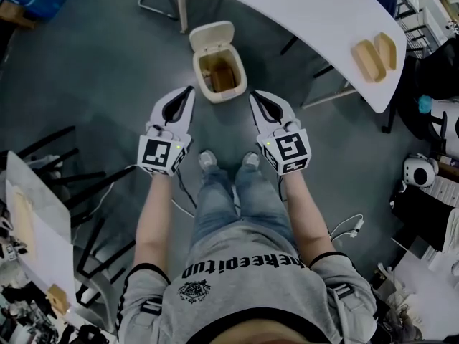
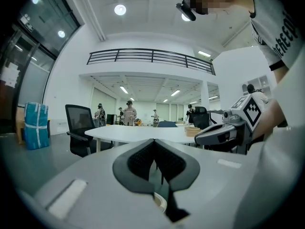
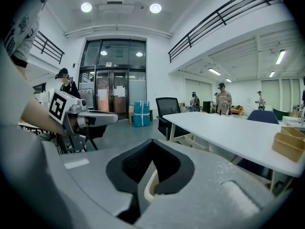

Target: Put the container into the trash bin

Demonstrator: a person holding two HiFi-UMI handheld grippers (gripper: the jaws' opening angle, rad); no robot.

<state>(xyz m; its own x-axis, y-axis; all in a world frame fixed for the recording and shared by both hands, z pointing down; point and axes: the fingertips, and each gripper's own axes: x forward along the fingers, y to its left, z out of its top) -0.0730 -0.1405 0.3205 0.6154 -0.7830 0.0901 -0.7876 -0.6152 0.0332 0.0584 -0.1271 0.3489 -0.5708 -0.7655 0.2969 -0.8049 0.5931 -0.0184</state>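
Containers (image 1: 366, 60), two on one table (image 1: 301, 13), one trash bin (image 1: 222, 97), left gripper (image 1: 191, 89) and right gripper (image 1: 252, 94) closed, empty

The trash bin (image 1: 219, 70) is cream, with brown inside. The container (image 1: 369, 59) is light tan and the table (image 1: 301, 13) is white. The left gripper (image 1: 189, 90) and right gripper (image 1: 252, 94) are white and black, with black-and-white square patterns. The floor (image 1: 93, 70) is dark grey.
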